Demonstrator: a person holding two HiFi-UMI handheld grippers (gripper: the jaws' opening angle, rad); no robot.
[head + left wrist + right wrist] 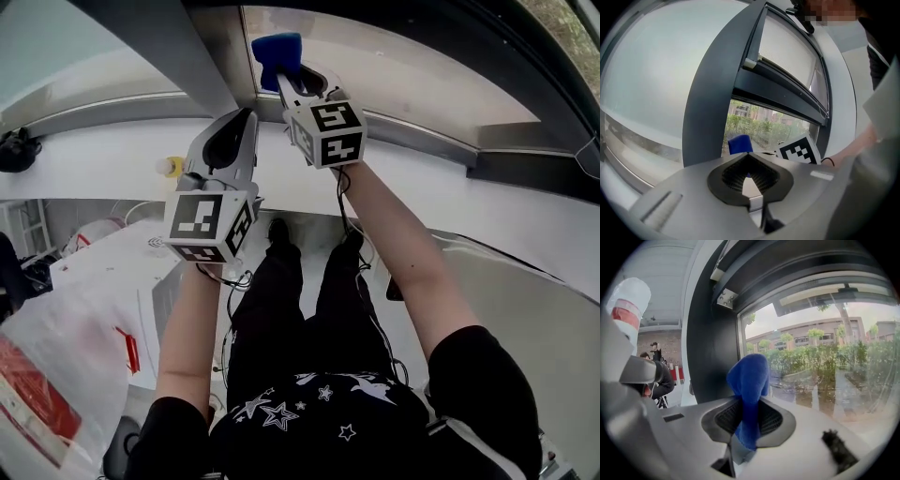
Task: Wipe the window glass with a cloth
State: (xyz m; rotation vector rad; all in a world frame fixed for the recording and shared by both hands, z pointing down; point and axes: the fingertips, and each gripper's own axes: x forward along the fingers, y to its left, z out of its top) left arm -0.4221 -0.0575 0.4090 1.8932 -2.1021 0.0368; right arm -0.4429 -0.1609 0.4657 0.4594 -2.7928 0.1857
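The right gripper (746, 425) pinches the soft, light blue cloth (750, 376) by its lower end, its floppy top near the glass (825, 376) beside the frame (710, 352); the left gripper (750, 180) is pressed together, empty

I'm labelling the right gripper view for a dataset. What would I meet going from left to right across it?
White item with a red band → person in dark clothes → dark window frame → blue cloth → window glass.
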